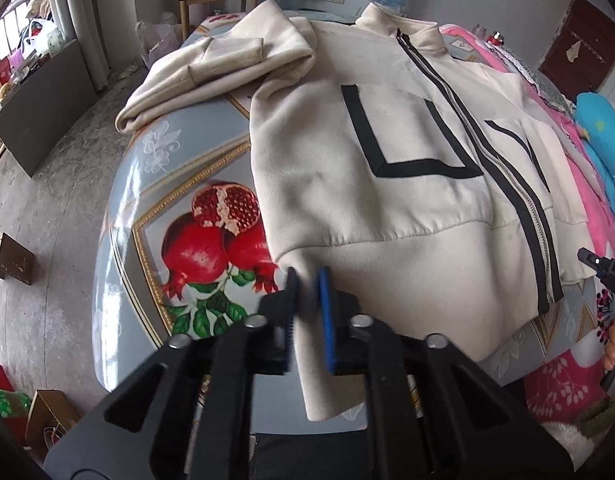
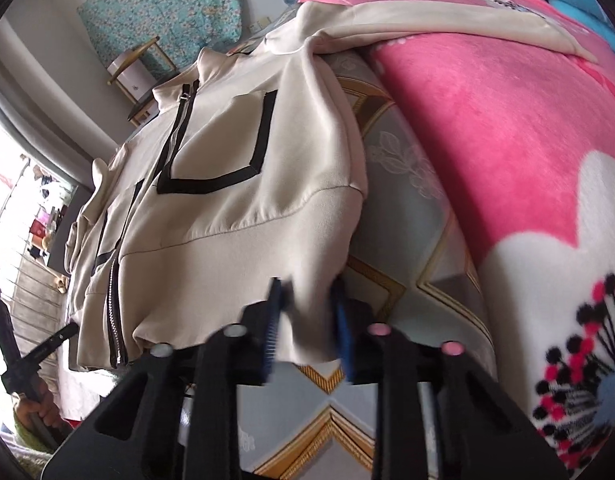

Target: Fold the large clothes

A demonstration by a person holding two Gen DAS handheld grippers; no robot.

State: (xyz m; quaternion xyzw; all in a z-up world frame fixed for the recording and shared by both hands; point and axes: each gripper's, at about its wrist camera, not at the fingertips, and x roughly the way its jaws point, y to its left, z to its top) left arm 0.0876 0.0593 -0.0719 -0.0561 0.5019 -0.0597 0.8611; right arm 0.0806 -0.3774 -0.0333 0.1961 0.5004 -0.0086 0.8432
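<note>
My left gripper [image 1: 307, 280] was clamped on the jacket [image 1: 387, 152] hem at one bottom corner and my right gripper [image 2: 307, 292] on the other, the garment's long axis running straight ahead of both claws across the table [image 1: 155, 184], collar farthest.

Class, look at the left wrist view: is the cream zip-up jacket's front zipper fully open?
No, the cream zip-up jacket lies flat with its black-trimmed zipper closed.
</note>
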